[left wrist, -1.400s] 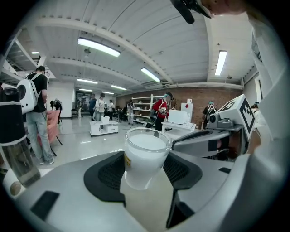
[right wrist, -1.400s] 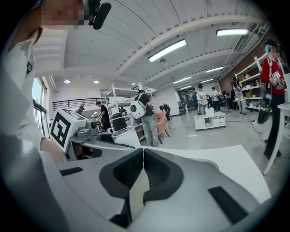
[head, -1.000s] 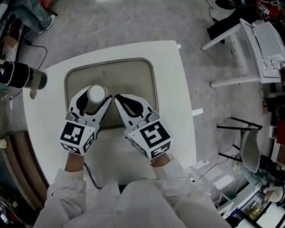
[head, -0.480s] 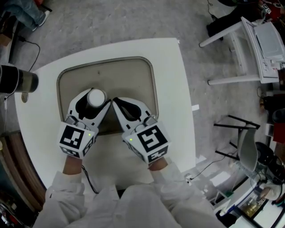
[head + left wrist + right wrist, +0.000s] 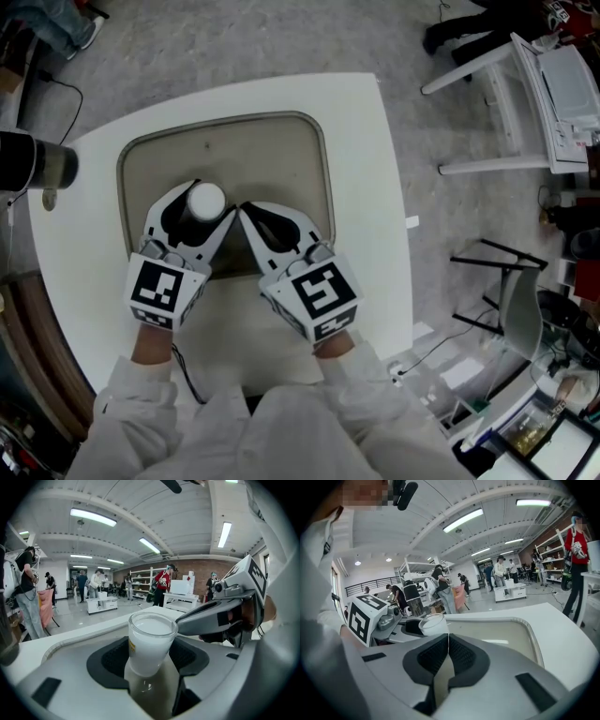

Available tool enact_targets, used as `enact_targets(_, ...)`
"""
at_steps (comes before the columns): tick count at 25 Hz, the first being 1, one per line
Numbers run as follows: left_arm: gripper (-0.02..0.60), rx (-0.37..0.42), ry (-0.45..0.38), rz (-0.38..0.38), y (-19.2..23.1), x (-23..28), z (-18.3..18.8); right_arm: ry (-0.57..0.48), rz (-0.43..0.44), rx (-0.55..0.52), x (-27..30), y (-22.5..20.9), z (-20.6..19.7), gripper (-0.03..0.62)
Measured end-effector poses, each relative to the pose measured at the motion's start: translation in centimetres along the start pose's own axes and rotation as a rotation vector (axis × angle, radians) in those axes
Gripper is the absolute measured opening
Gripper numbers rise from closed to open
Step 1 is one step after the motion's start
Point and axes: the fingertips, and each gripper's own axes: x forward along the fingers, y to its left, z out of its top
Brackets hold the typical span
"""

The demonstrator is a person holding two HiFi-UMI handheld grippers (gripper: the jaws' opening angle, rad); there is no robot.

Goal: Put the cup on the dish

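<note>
The dish is a beige tray (image 5: pixel 267 155) with rounded corners on the white table (image 5: pixel 366 234). A white cup (image 5: pixel 205 198) with a clear glass rim stands upright over the tray's near left part. My left gripper (image 5: pixel 214 208) is shut on the cup. In the left gripper view the cup (image 5: pixel 150 639) sits between the black pads of the left gripper (image 5: pixel 151 662); whether its base touches the tray is unclear. My right gripper (image 5: pixel 244 207) is shut and empty, its tips just right of the cup. The right gripper view shows the right gripper (image 5: pixel 448 639), the cup (image 5: pixel 433 624) and the tray (image 5: pixel 501 634).
A black cylinder (image 5: pixel 37 164) lies at the table's left edge. White furniture (image 5: pixel 525 94) and black metal frames (image 5: pixel 502 281) stand on the floor to the right. Several people stand far off in the room (image 5: pixel 161 585).
Both grippers and the cup stay in almost the same place over the tray. Only the head view shifts slightly.
</note>
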Motion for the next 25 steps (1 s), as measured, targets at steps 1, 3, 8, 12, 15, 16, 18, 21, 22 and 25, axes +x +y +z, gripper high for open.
enact_targets(1,0.264,-0.002,0.003,-0.001,0.1,0.0,-0.2,-0.001,-0.001,0.004,0.0,0.0,-0.1,0.015)
enact_targets(3,0.264,-0.002,0.011,-0.004,0.3,-0.2,-0.7,-0.006,-0.005,0.008,0.1,0.1,-0.3,0.015)
enact_targets(8,0.264,-0.017,0.02,-0.013,0.4,0.0,-0.8,-0.001,0.0,0.003,0.3,0.4,-0.7,0.015)
enact_targets(12,0.264,-0.032,0.023,-0.011,0.5,0.0,-0.9,-0.003,0.003,0.009,0.3,0.7,-1.0,0.015)
enact_targets(15,0.264,-0.031,0.024,-0.013,0.6,-0.1,-1.1,0.003,0.007,0.012,0.4,1.0,-1.3,0.015)
enact_targets(16,0.264,-0.03,0.027,-0.012,0.6,-0.1,-1.1,0.002,0.007,0.016,0.4,1.0,-1.3,0.015)
enact_targets(18,0.264,-0.026,0.041,-0.005,0.5,0.1,-1.0,-0.002,0.009,0.021,0.2,0.9,-1.2,0.015)
enact_targets(21,0.264,-0.005,0.07,0.016,0.3,0.3,-0.7,-0.004,0.01,0.03,-0.4,0.6,-0.8,0.015)
enact_targets(22,0.264,0.004,0.077,0.021,0.3,0.3,-0.7,-0.004,0.009,0.031,-0.5,0.6,-0.8,0.015)
enact_targets(25,0.264,0.014,0.097,0.026,0.4,0.0,-1.1,-0.003,0.003,0.032,-0.6,0.7,-0.9,0.015)
